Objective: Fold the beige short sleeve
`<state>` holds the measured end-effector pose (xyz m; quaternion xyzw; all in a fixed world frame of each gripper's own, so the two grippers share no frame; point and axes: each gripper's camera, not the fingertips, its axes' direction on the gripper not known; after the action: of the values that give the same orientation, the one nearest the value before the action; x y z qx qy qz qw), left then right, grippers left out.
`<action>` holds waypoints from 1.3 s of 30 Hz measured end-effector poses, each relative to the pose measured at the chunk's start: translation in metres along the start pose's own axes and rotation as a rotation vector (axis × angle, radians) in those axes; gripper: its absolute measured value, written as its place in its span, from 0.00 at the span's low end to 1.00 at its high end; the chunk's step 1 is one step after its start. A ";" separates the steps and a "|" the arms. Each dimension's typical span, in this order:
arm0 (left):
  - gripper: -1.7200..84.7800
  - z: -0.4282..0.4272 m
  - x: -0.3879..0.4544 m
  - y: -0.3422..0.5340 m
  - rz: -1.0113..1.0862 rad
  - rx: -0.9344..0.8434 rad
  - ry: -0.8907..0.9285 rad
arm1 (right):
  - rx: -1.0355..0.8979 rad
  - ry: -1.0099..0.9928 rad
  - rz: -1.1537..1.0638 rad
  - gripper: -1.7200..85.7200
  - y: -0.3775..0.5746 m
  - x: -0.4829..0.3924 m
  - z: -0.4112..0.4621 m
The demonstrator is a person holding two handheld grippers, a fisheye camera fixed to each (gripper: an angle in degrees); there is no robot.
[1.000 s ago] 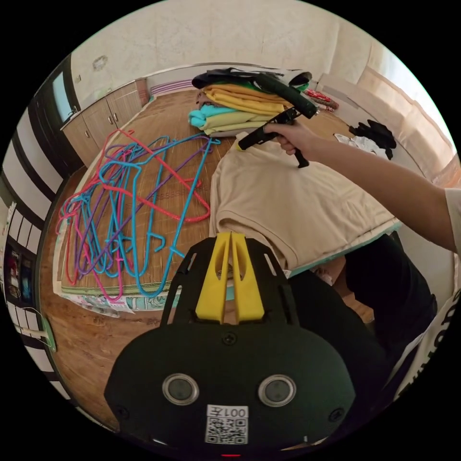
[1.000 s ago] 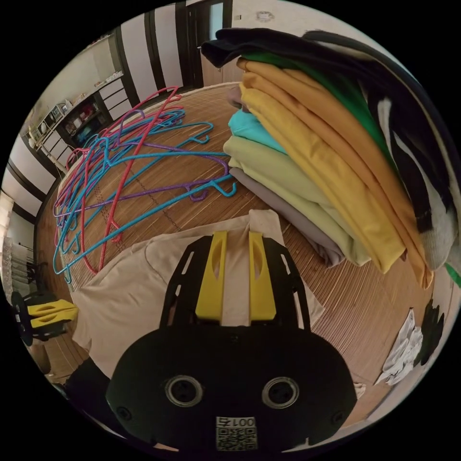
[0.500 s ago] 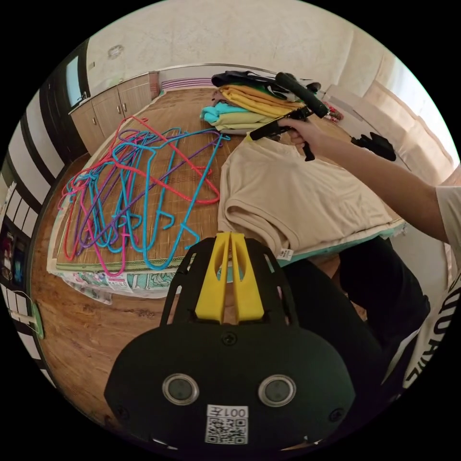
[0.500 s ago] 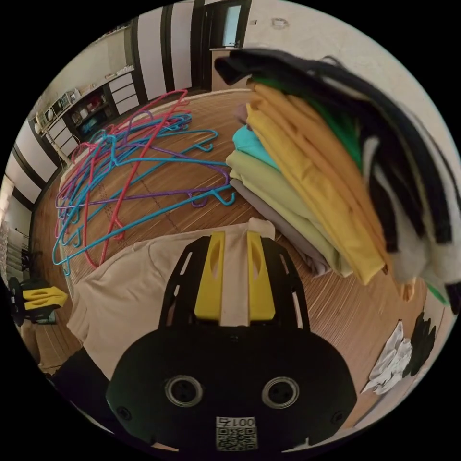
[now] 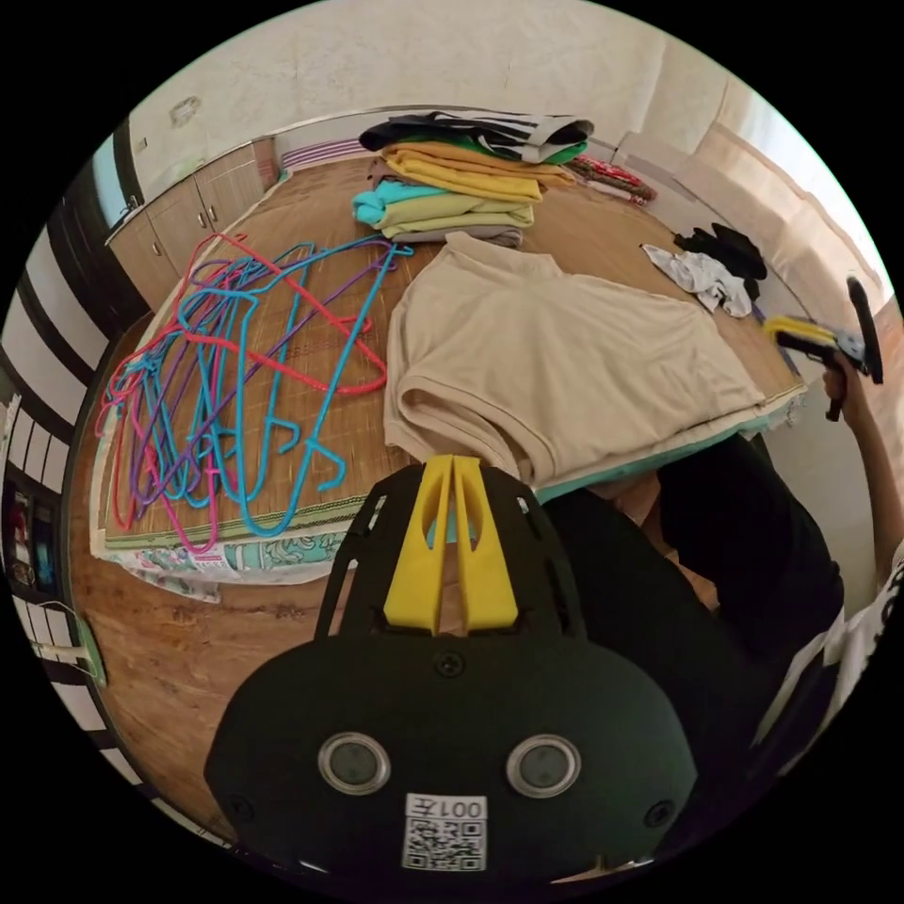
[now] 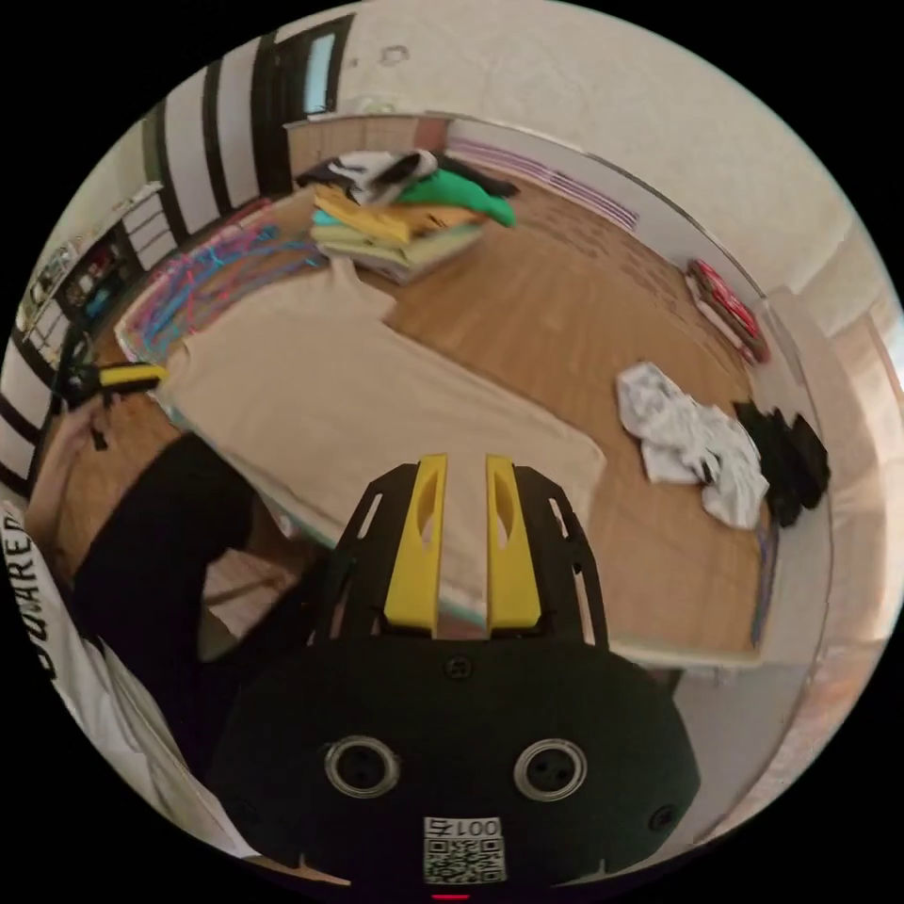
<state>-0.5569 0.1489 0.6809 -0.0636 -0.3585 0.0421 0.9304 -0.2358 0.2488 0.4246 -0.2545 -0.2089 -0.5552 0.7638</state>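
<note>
In the left gripper view, the left gripper (image 5: 452,468) is seen over the near edge of the mat, its yellow jaws pressed together with nothing between them. The beige short sleeve (image 5: 565,363) is spread flat on the woven mat (image 5: 311,202), one sleeve folded near the jaws. A tangle of coloured hangers (image 5: 245,367) is laid beside the shirt, and a stack of folded clothes (image 5: 461,184) is placed just beyond its collar. A white and black heap of cloth (image 5: 711,268) is found at the far side of the mat. The right gripper (image 5: 800,331) is held in a hand (image 5: 847,395) off the mat's edge; whether its jaws are parted cannot be told here.

In the right gripper view, the right gripper (image 6: 461,471) is held above the shirt's (image 6: 348,395) hem with its jaws slightly parted and nothing clasped. The left gripper (image 6: 127,377) is seen at the shirt's other end. The folded stack (image 6: 395,217) and the crumpled cloth (image 6: 697,443) are seen on the mat
</note>
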 end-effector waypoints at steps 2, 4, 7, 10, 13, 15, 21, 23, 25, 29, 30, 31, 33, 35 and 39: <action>0.01 -0.003 -0.001 0.004 -0.010 -0.026 -0.075 | -0.071 0.020 0.021 0.10 0.031 0.014 0.008; 0.01 -0.007 -0.003 0.007 -0.056 -0.070 -0.072 | -0.111 -0.032 0.032 0.12 0.061 0.025 0.020; 0.01 -0.028 0.017 0.006 -0.027 -0.031 -0.036 | -0.116 -0.059 -0.035 0.14 0.083 0.022 0.033; 0.02 -0.045 0.057 -0.008 0.112 0.018 0.002 | -0.136 -0.032 -0.166 0.16 0.093 0.011 0.047; 0.04 -0.047 0.099 -0.031 0.292 0.009 0.017 | -0.149 0.010 -0.266 0.17 0.097 0.008 0.059; 0.07 -0.044 0.123 -0.045 0.427 0.017 0.054 | -0.136 0.007 -0.307 0.17 0.097 0.011 0.064; 0.09 0.004 0.163 -0.073 0.811 -0.273 -0.008 | -0.175 -0.163 -0.369 0.15 0.101 0.037 0.085; 0.07 0.002 0.162 -0.078 0.832 -0.244 -0.024 | -0.182 -0.216 -0.369 0.14 0.105 0.045 0.087; 0.03 0.000 0.157 -0.091 0.817 -0.282 0.002 | -0.183 -0.201 -0.390 0.09 0.113 0.050 0.087; 0.01 -0.001 0.155 -0.102 0.799 -0.304 0.055 | -0.167 -0.191 -0.389 0.05 0.127 0.053 0.085; 0.01 -0.003 0.156 -0.103 0.808 -0.294 0.046 | -0.160 -0.167 -0.391 0.05 0.133 0.050 0.084; 0.01 -0.007 0.158 -0.102 0.819 -0.285 0.034 | -0.149 -0.131 -0.395 0.04 0.139 0.048 0.081; 0.01 -0.018 0.160 -0.100 0.826 -0.250 0.021 | -0.130 -0.100 -0.395 0.04 0.150 0.045 0.074; 0.01 -0.028 0.157 -0.097 0.806 -0.217 0.031 | -0.114 -0.095 -0.371 0.04 0.161 0.045 0.067; 0.01 -0.034 0.158 -0.085 0.764 -0.185 0.061 | -0.111 -0.118 -0.292 0.04 0.189 0.042 0.071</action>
<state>-0.4146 0.0814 0.7728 -0.2774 -0.2834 0.3509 0.8483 -0.0456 0.3091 0.4758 -0.2954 -0.2573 -0.6551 0.6460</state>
